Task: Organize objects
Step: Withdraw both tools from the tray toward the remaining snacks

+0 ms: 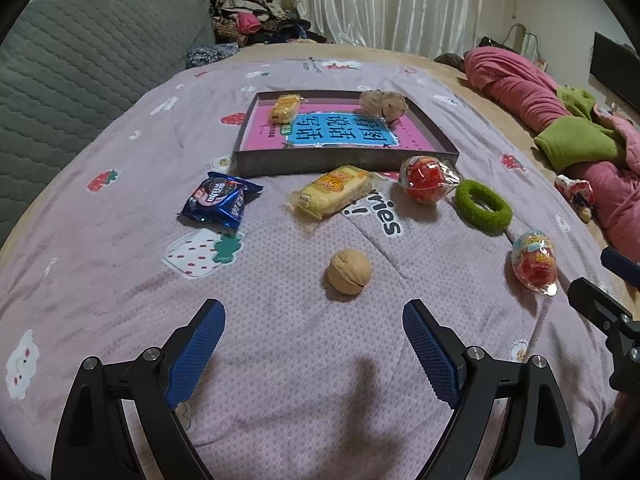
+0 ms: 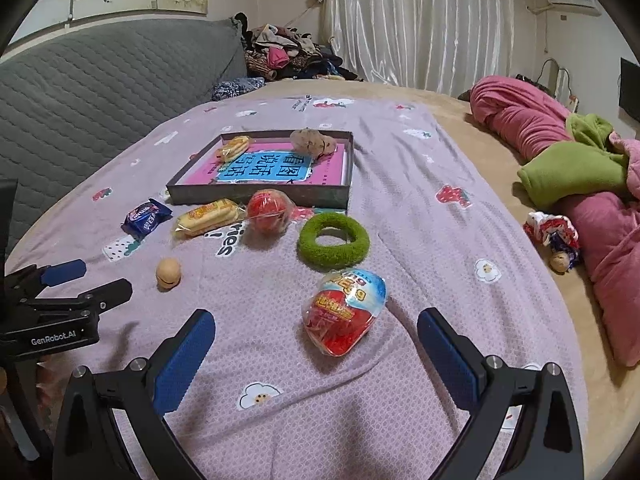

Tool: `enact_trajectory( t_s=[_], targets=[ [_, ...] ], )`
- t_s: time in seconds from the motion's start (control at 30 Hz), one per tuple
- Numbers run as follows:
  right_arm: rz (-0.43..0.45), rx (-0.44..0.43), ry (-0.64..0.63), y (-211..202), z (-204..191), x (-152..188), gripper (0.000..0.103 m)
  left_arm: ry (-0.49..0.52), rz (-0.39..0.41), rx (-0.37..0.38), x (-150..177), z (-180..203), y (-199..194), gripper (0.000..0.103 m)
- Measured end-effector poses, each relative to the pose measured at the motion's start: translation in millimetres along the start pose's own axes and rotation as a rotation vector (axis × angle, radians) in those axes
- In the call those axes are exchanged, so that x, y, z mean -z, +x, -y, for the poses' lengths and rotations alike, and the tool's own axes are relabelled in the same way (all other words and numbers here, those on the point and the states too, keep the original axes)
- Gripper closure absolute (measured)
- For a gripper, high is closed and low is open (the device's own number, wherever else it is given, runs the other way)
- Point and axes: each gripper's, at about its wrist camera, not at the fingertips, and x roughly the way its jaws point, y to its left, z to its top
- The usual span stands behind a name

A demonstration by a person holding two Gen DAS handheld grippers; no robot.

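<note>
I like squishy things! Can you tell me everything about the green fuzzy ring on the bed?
The green ring looks soft and fuzzy, like a plush scrunchie, with a hole through the middle. It lies flat on the purple strawberry sheet, just in front of the dark tray. A red wrapped ball sits beside it, seemingly not touching. No claw touches it.

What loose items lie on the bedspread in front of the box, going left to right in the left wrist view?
Blue cookie packet → yellow cake packet → walnut → red wrapped ball → green ring → wrapped toy egg.
</note>
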Motion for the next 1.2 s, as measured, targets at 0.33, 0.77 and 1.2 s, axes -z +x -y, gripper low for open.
enact_trajectory(
  t_s=[0.33,0.77,1.2],
  targets=[
    [-0.022,0.002,0.024,12,10,2,0.001,0.007,-0.022,0.012,-3,11,17,0.012],
    [-0.031,0.01,0.034,24,15,2,0.001,-0.002,-0.044,0.025,-5,18,35,0.012],
    [-0.043,0.004,0.039,34,16,3,0.001,-0.018,-0.045,0.016,-11,12,50,0.012]
  ],
)
